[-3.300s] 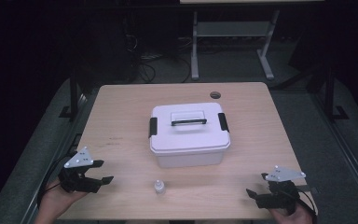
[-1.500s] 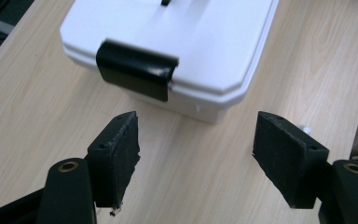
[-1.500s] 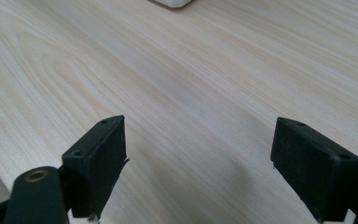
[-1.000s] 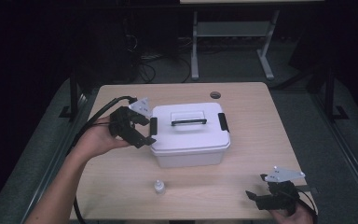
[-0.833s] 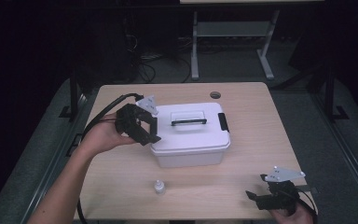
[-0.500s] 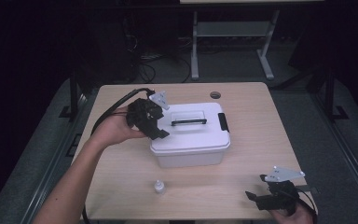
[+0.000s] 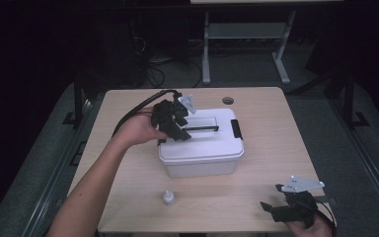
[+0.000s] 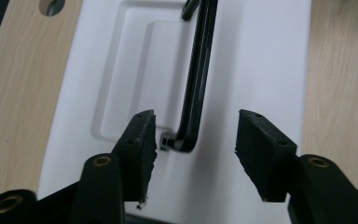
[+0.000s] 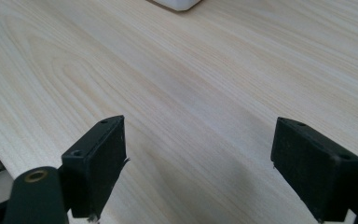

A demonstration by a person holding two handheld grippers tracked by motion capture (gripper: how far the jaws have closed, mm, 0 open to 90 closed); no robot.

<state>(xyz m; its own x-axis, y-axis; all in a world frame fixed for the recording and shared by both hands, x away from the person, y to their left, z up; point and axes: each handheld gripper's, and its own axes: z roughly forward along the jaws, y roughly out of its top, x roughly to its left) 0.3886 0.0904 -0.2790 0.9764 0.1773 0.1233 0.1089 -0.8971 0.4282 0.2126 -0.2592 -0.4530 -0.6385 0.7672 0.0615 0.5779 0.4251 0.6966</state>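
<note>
The left gripper (image 7: pixel 177 129) is held over the left end of the white lidded box (image 7: pixel 202 153), which stands in the middle of the bench (image 7: pixel 271 143). In the left gripper view the gripper (image 8: pixel 193 135) is seen pointing down at the lid, with the near end of the black handle (image 8: pixel 198 79) lying between its jaws, close beside the left pad and clear of the right one. The jaws have just been closing, yet the pads are not pressed on the handle, so nothing is grasped. The handle lies flat along the lid, running away from the gripper beside a shallow recess.

The right gripper (image 7: pixel 288 210) is held low at the near right corner of the bench, well apart from the box. In the right gripper view it (image 9: pixel 198 158) is seen released, its jaws spread wide over bare wood, with a corner of the box far ahead of them. A small white bottle (image 7: pixel 168 198) stands upright on the bench, between the two grippers and nearer the person than the box.
</note>
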